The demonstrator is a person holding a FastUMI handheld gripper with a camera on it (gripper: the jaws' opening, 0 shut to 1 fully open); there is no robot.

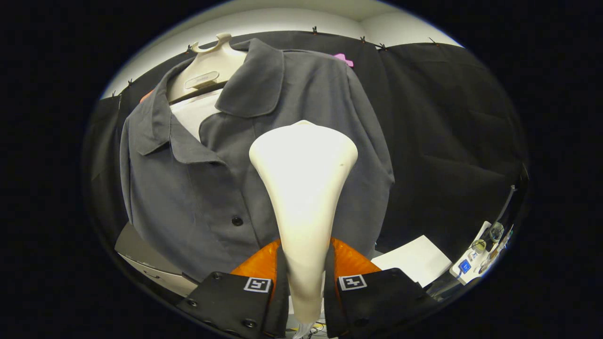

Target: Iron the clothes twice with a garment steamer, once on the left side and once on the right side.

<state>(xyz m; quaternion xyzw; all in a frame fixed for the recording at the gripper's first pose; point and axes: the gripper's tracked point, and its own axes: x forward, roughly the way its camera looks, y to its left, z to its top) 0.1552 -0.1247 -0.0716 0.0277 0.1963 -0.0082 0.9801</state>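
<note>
A cream garment steamer (304, 188) stands up between my fingers, its narrow handle clamped by both of them and its wide head raised ahead. My gripper (305, 278) is shut on that handle. The steamer head lies against the right front panel of a grey button shirt (198, 188), close to the placket and just above a dark button (237, 220). The shirt hangs on a cream hanger (212, 66) with a white lining at the open collar. The steamer hides part of the shirt's right chest.
Black cloth (447, 132) covers the wall behind and to the right of the shirt. A white sheet of paper (412, 259) and a white power strip (476, 259) lie low at the right. A pale box (141, 254) sits below the shirt's left hem.
</note>
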